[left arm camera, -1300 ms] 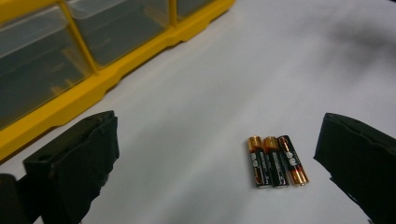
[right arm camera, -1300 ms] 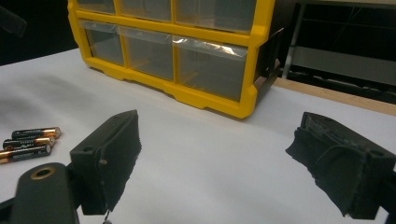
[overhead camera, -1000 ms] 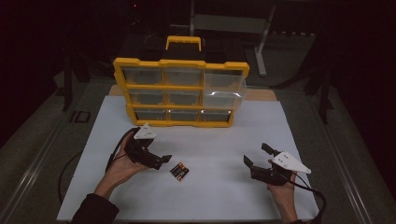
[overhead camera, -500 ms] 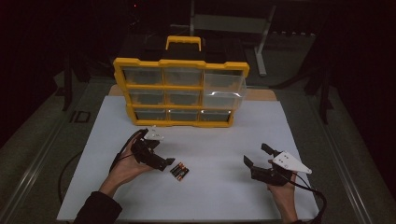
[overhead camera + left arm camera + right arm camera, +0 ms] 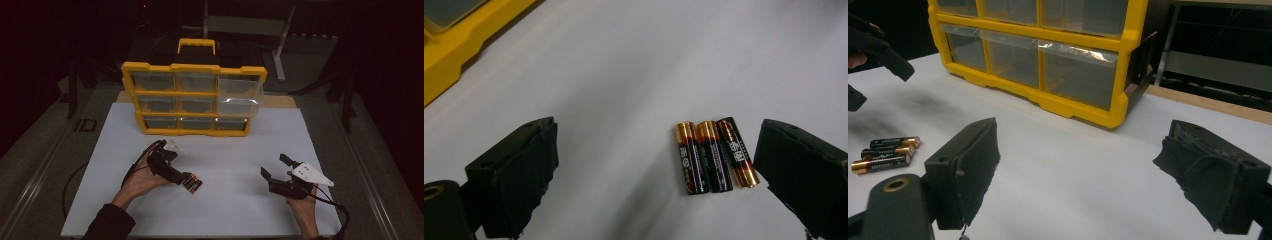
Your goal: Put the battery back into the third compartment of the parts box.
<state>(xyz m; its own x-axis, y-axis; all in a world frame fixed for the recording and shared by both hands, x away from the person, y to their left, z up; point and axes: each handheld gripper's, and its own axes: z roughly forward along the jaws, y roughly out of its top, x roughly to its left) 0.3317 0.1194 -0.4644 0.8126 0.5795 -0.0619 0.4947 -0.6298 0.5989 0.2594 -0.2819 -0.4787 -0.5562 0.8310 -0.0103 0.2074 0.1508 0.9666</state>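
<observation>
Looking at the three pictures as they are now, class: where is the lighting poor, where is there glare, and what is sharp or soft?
High view: the surroundings are almost black, only the white table is lit, with glare on the organizer's pulled-out drawer. Left gripper view: the three batteries are sharp, their print readable. Right gripper view: a soft shadow lies beside the batteries; the background is dark.

Across the middle of the high view, the white sheet [image 5: 235, 155] lies bare between the yellow drawer organizer [image 5: 192, 97] at the top and both grippers. Three batteries [image 5: 715, 156] sit just beside the left gripper's [image 5: 186, 179] wide-apart jaws, possibly touching one. The right gripper [image 5: 272, 167], lower right, has open sheet ahead.
</observation>
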